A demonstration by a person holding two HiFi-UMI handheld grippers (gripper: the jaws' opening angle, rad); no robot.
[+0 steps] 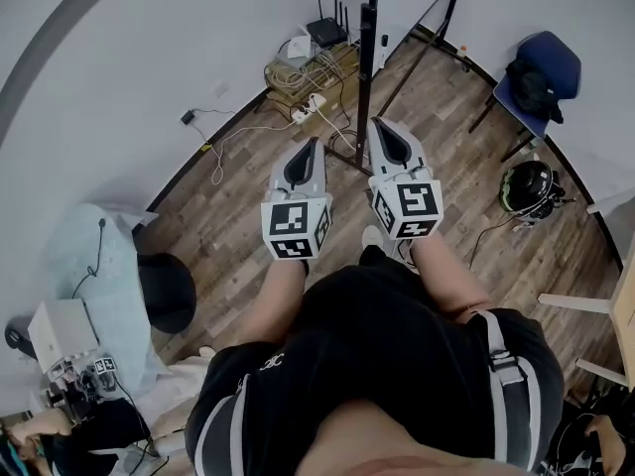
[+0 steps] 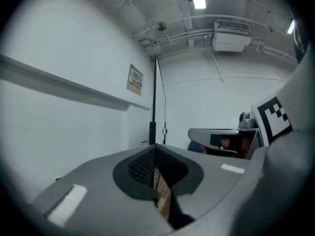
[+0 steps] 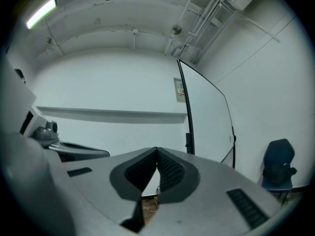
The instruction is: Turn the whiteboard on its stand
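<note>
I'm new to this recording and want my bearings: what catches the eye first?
The left claw and right claw, both shut and empty, point side by side at the whiteboard stand straight ahead. At right a helmet lies on the wooden floor near a blue chair; a router and tangled cables sit by the far wall.

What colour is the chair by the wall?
Blue; the chair shows best in the head view.

Left gripper [image 1: 314, 147] & right gripper [image 1: 381, 127] side by side ahead of person; whiteboard stand [image 1: 367, 62] just beyond, btwn them. Router [image 1: 327, 33] on box [image 1: 298, 69] behind stand, by wall. Power strip [image 1: 308, 107] on floor [image 1: 238, 216] nearby. Chair [image 1: 541, 72] far right, helmet [image 1: 528, 186] on floor before it. Stool [image 1: 167, 291] at left.
</note>
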